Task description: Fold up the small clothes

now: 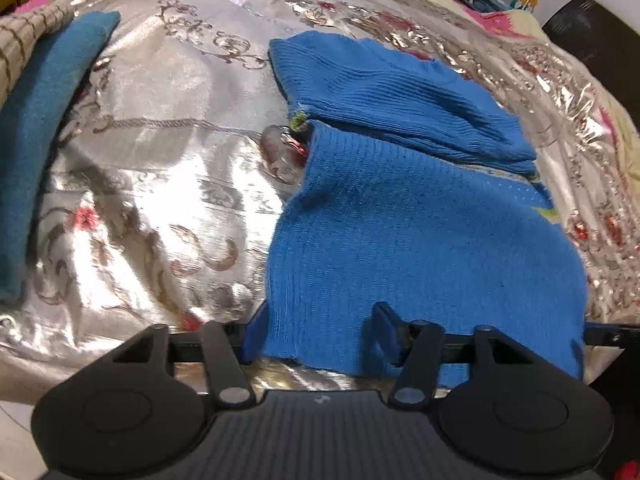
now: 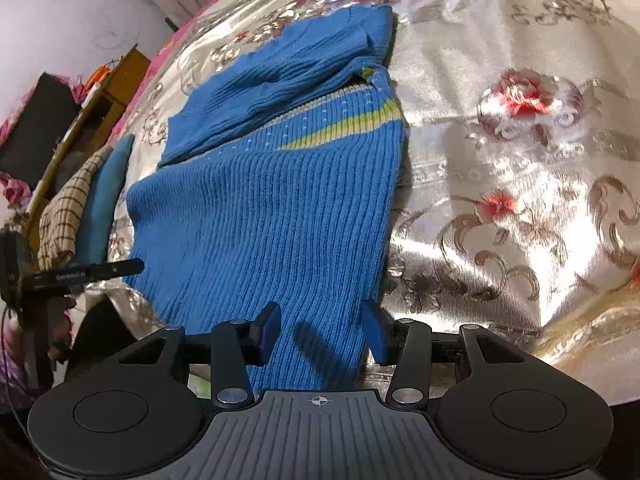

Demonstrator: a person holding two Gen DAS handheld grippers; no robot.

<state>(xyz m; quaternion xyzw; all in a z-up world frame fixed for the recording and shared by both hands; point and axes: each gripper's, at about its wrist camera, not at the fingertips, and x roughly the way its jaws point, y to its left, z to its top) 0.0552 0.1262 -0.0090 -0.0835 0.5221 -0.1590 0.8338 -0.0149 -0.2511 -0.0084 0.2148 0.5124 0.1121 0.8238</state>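
A blue ribbed knit sweater (image 1: pixel 400 220) lies on the shiny floral bedspread (image 1: pixel 160 160), its sleeve folded across the upper body. In the right wrist view the sweater (image 2: pixel 272 200) shows a yellow-green stripe near the chest. My left gripper (image 1: pixel 320 332) stands over the sweater's near left corner; the cloth lies flat between its blue fingers (image 1: pixel 386 328) and is not pinched. My right gripper (image 2: pixel 322 332) is open over the sweater's near right hem, with the knit lying slack between its pads (image 2: pixel 374 334).
A folded teal cloth (image 1: pixel 44 120) and a checked beige cloth (image 1: pixel 24 40) lie at the bed's left side; both cloths also show in the right wrist view, teal (image 2: pixel 104 200) and checked (image 2: pixel 64 216). A wooden cabinet (image 2: pixel 104 96) stands beyond the bed edge. Bare bedspread (image 2: pixel 520 200) stretches to the sweater's right.
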